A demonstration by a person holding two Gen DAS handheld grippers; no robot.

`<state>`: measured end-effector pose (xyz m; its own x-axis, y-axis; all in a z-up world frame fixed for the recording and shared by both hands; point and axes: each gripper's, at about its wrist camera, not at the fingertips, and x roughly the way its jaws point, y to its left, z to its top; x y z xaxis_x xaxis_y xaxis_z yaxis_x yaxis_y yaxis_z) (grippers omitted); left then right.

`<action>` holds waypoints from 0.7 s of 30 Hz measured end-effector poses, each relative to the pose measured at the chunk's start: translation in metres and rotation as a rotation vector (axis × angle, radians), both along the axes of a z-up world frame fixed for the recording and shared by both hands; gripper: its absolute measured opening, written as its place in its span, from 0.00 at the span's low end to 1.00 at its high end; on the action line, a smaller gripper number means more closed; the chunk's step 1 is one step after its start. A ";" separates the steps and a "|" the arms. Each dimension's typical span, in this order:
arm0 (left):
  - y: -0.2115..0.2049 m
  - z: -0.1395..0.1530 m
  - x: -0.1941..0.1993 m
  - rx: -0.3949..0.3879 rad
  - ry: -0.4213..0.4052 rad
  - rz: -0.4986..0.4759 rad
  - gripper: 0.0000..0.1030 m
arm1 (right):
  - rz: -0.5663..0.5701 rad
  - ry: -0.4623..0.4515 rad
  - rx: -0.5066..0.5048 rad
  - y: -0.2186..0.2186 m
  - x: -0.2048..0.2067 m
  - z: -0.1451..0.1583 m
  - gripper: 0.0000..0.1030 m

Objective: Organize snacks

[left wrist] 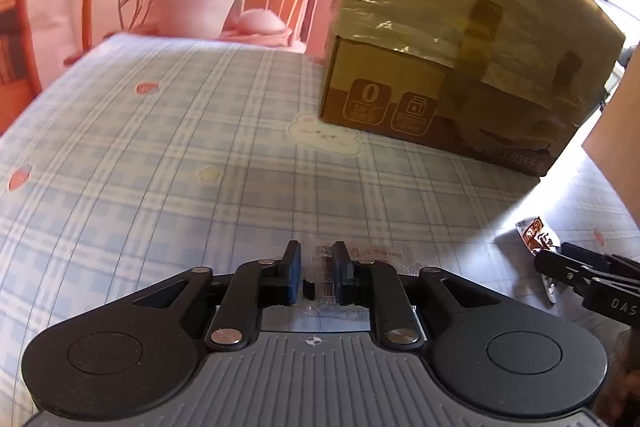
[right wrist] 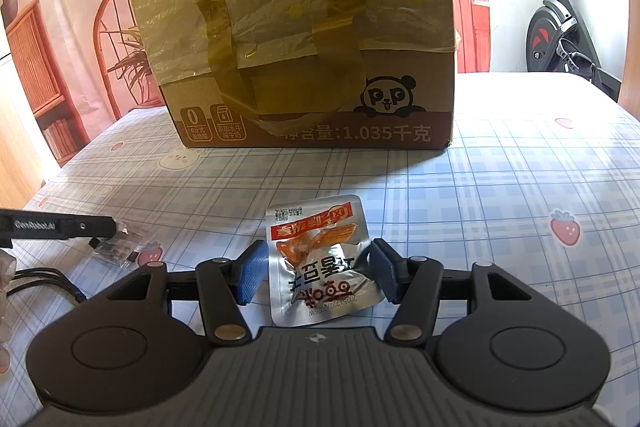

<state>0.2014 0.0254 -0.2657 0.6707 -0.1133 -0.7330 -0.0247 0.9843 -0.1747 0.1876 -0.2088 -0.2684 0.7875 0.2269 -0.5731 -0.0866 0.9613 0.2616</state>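
Left claw (left wrist: pixel 316 273) is pinching a clear packet (left wrist: pixel 332 291); right claw (right wrist: pixel 316 275) sits open around the foil snack pouch (right wrist: pixel 320 259), both near the worktop's (right wrist: pixel 520 187) front edge, probably headed for the box (right wrist: pixel 304 47).

Left claw (left wrist: pixel 316 269) nearly closed, low — right claw (right wrist: pixel 318 273) spread wide, low.

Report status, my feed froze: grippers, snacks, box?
Left gripper shut on clear packet. Right gripper open around silver snack pouch. Cardboard box beyond, nothing between.
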 end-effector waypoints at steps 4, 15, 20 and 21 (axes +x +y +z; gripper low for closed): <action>0.006 0.002 -0.007 -0.082 0.030 0.007 0.30 | 0.000 0.000 0.001 0.000 0.000 0.000 0.57; -0.018 -0.001 -0.018 -0.182 0.092 -0.083 0.33 | 0.000 0.001 0.002 0.000 0.000 -0.001 0.57; -0.032 0.002 -0.019 -0.088 0.078 -0.158 0.43 | 0.001 0.001 0.003 0.000 0.000 -0.001 0.57; -0.034 0.003 -0.019 -0.046 0.066 -0.167 0.47 | 0.001 0.001 0.003 0.000 0.000 -0.001 0.57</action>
<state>0.1819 -0.0088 -0.2625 0.5901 -0.2536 -0.7665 0.1257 0.9667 -0.2231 0.1876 -0.2087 -0.2692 0.7868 0.2289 -0.5731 -0.0870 0.9605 0.2642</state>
